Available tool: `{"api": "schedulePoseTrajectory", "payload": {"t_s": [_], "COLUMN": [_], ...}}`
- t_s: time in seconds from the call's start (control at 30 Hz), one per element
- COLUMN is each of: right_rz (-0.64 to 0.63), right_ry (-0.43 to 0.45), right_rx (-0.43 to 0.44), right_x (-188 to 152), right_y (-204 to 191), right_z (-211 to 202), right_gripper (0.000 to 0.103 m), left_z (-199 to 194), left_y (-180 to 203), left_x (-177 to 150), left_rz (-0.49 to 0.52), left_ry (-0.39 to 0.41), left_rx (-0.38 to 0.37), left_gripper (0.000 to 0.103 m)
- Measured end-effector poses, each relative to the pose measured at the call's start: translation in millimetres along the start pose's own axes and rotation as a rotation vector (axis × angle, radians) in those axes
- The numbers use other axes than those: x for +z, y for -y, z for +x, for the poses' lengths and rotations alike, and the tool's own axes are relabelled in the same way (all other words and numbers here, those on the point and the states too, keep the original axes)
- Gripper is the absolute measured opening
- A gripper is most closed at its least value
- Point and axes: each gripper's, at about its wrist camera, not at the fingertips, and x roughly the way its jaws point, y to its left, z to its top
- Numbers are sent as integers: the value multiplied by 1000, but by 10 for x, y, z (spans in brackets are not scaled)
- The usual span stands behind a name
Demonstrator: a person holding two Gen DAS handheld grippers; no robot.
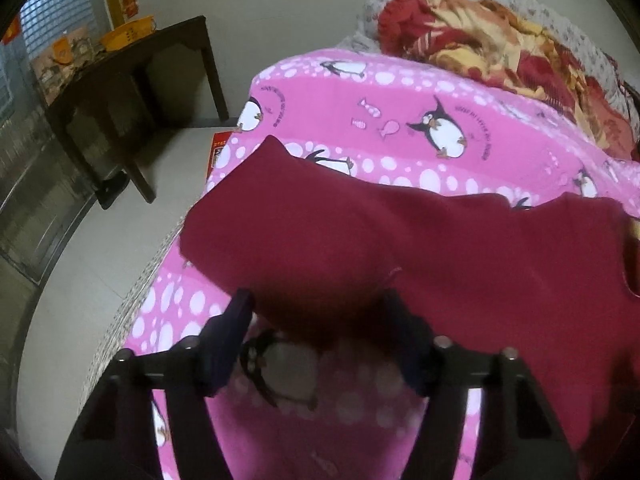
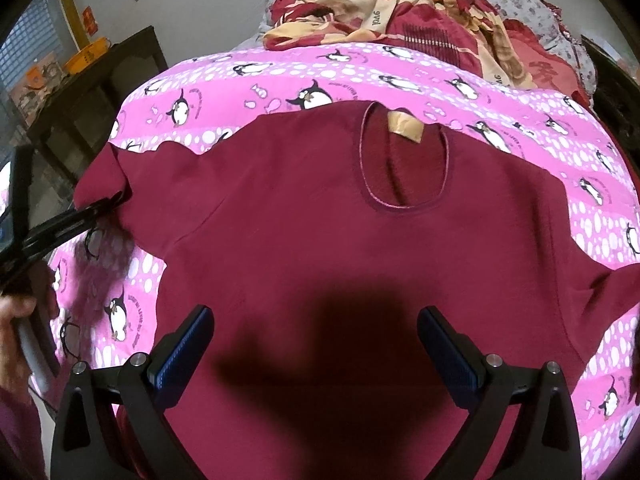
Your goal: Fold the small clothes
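Note:
A maroon sweatshirt (image 2: 320, 220) lies spread flat on the pink penguin sheet (image 2: 280, 76), neck hole (image 2: 404, 160) facing up and away. My right gripper (image 2: 316, 320) is open above the middle of its body. My left gripper (image 1: 316, 300) is open around the edge of the left sleeve (image 1: 360, 248), fingers (image 1: 240, 312) on either side of the fabric fold. The left gripper also shows in the right wrist view (image 2: 104, 204) at the sleeve's edge.
A crumpled red and yellow quilt (image 2: 400, 12) lies at the far end of the bed. A dark wooden table (image 1: 132, 64) with an orange basket (image 1: 128, 32) stands left of the bed, past a strip of pale floor (image 1: 100, 260).

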Motion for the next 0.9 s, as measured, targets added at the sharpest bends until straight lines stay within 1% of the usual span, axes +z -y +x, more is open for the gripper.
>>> {"api": "schedulePoseTrajectory", "payload": {"t_s": [0.17, 0.27, 0.33, 0.43, 0.5, 0.57, 0.6, 0.63, 0.67, 0.7, 0.73, 0.83, 0.87, 0.9], "right_rz": [-11, -11, -9, -12, -13, -7, -1, 4, 8, 11, 12, 8, 8, 11], "right_ry": [-26, -36, -38, -43, -43, -40, -38, -37, -36, -36, -36, -30, -26, -21], "right_rx": [12, 21, 26, 31, 32, 34, 35, 36, 36, 37, 38, 36, 34, 32], "right_x": [-9, -16, -16, -16, -19, -21, -21, -22, -23, -24, -27, -32, -34, -33], "right_y": [-32, -37, -42, -52, -49, -34, -22, -12, -4, 2, 2, 7, 14, 32], "right_z": [88, 121, 132, 148, 143, 129, 123, 117, 111, 105, 100, 68, 50, 31], "right_gripper": [103, 103, 103, 103, 103, 103, 103, 103, 103, 103, 103, 103, 103, 103], "left_z": [69, -1, -3, 93, 157, 204, 218, 221, 225, 221, 194, 26, -45, -165], "left_y": [96, 130, 158, 198, 212, 215, 204, 193, 160, 134, 82, 19, 21, 22], "left_x": [43, 45, 57, 63, 69, 73, 76, 86, 99, 114, 132, 162, 169, 177], "left_rz": [59, 79, 93, 109, 114, 115, 110, 107, 93, 84, 59, 36, 36, 28], "left_ry": [-1, 17, 17, -11, -27, -35, -37, -38, -40, -40, -45, -33, -24, -15], "left_rx": [28, -1, 1, 33, 44, 46, 49, 54, 56, 57, 43, 5, -10, -45], "left_gripper": [64, 64, 70, 70, 70, 67, 58, 44, 38, 26, 19, 11, 11, 11]}}
